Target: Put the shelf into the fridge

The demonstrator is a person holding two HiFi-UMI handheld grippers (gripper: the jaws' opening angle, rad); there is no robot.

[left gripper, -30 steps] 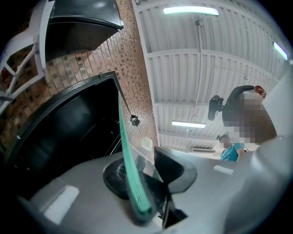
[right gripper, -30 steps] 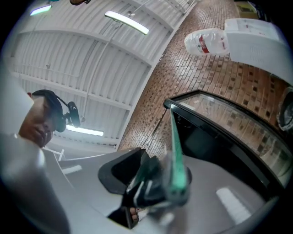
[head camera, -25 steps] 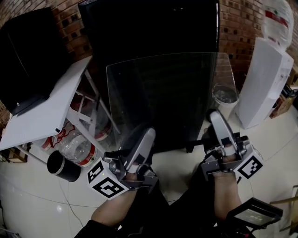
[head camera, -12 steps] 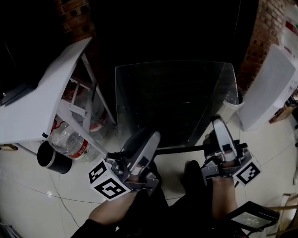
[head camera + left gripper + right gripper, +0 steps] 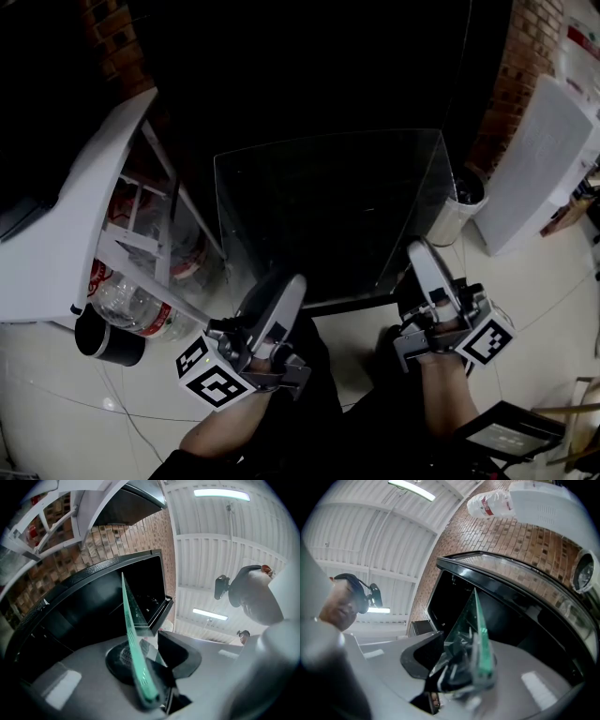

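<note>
Head view: left tool (image 5: 284, 292) and right tool (image 5: 421, 258) both pinch shelf (image 5: 328, 202) facing fridge (image 5: 309, 66); keep it level, feed straight.

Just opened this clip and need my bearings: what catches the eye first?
A large clear glass shelf fills the middle of the head view, gripped at its near edge by the left hand-held gripper and the right hand-held gripper. Beyond it gapes the dark open fridge; a white table stands at the left.
</note>
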